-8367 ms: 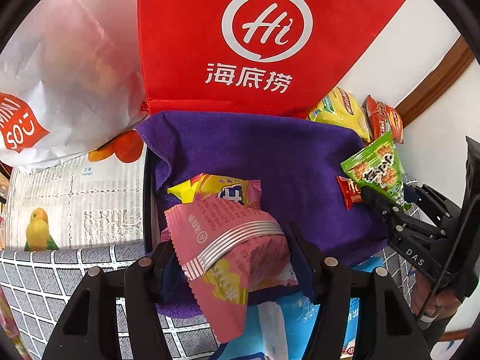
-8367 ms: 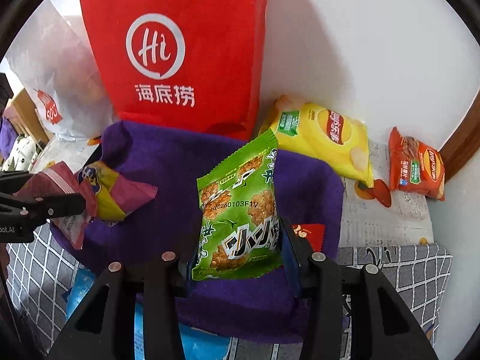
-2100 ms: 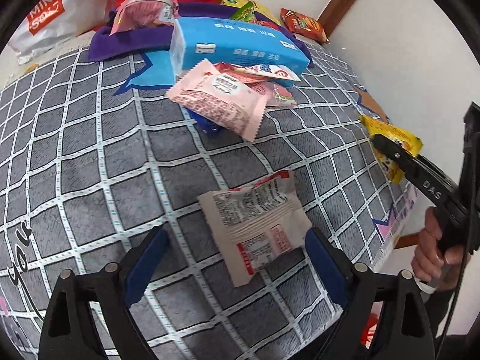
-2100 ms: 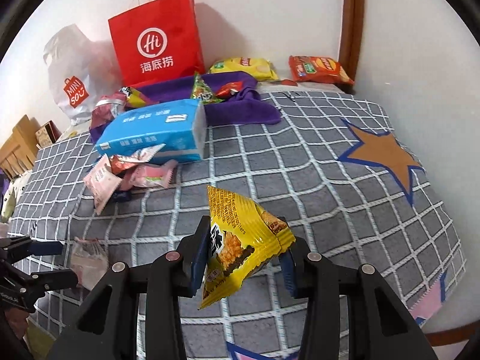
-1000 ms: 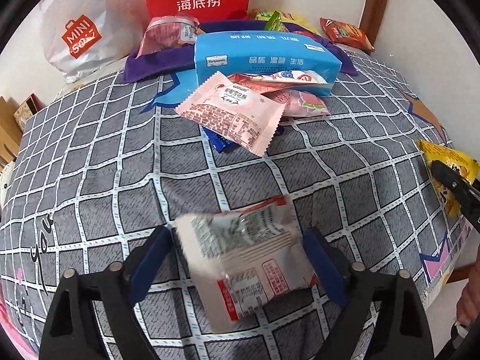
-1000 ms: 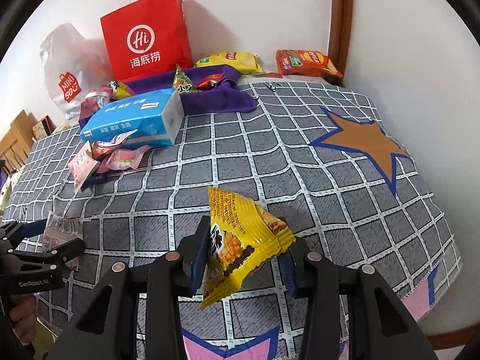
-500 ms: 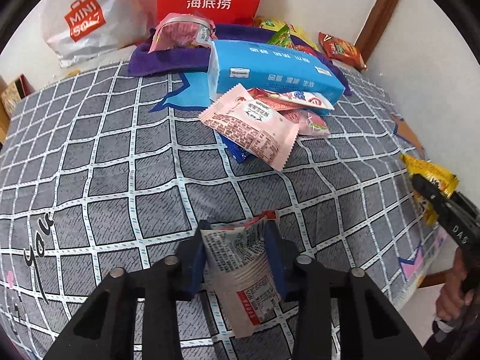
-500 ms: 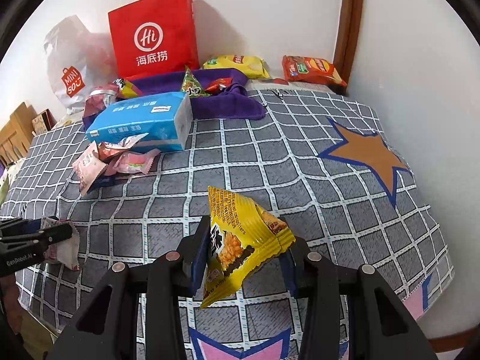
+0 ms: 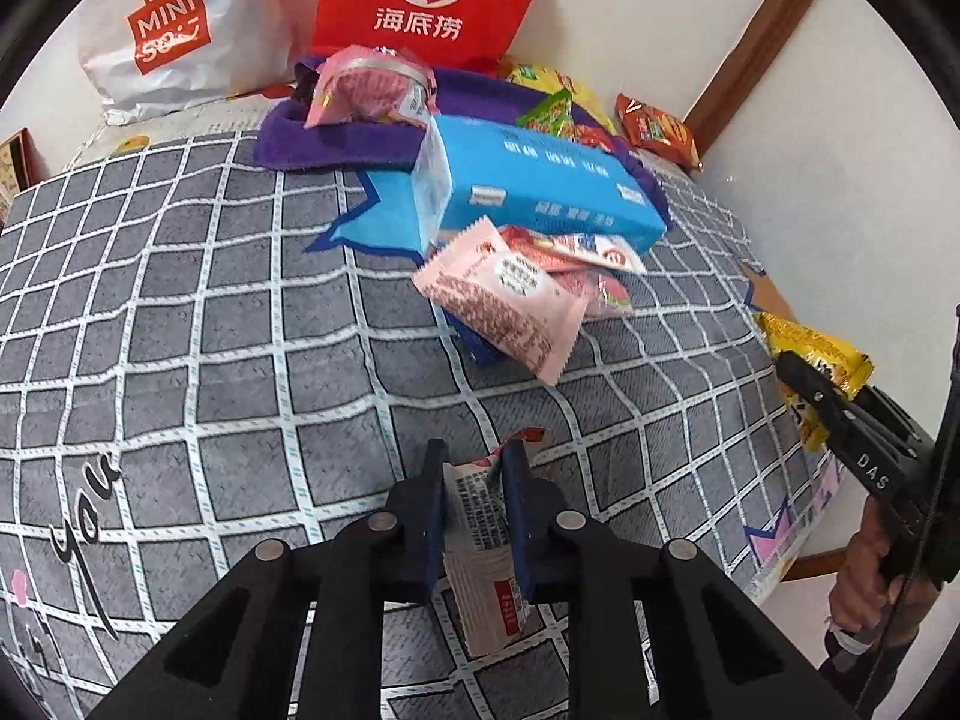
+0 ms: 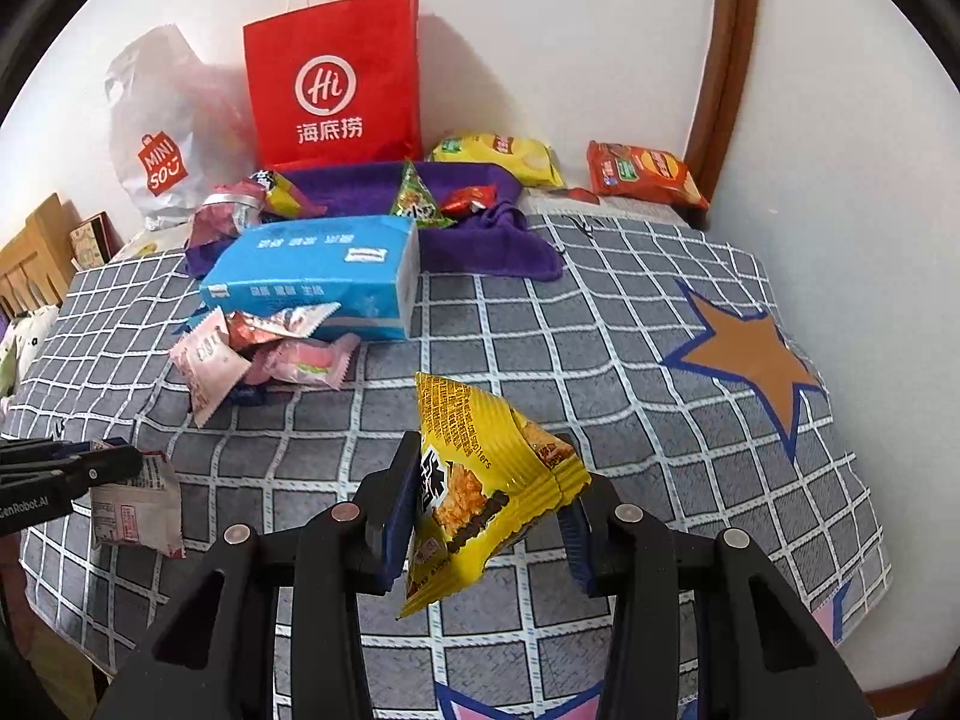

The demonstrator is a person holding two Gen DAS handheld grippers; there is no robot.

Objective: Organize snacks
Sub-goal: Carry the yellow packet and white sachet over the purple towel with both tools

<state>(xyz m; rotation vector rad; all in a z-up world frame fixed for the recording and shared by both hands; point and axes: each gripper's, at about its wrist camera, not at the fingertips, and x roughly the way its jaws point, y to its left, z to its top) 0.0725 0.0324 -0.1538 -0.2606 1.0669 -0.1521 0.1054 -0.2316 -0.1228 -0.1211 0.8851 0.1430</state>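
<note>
A white snack packet (image 9: 480,540) with red print stands on edge between the pads of my left gripper (image 9: 474,456), whose jaws are closing tight on it just above the grey checked bedspread (image 9: 180,300). The right wrist view shows that packet (image 10: 135,510) hanging from the left gripper (image 10: 120,459) at the far left. My right gripper (image 10: 489,450) is shut on a yellow snack packet (image 10: 480,480), held clear of the bed. In the left wrist view the yellow packet (image 9: 810,354) and right gripper (image 9: 792,369) are at the right edge.
A blue tissue box (image 9: 540,192) lies mid-bed with pink packets (image 9: 504,294) against it. Behind it lies a purple cloth (image 10: 480,234) holding several snacks, then a red paper bag (image 10: 333,84) and a white plastic bag (image 9: 174,36). Yellow chips (image 10: 498,153) and red chips (image 10: 642,171) lie by the wall.
My left gripper's jaws went from wide apart around the flat white packet to closed on it, and lifted it off the bedspread. The right gripper kept its hold on the yellow packet.
</note>
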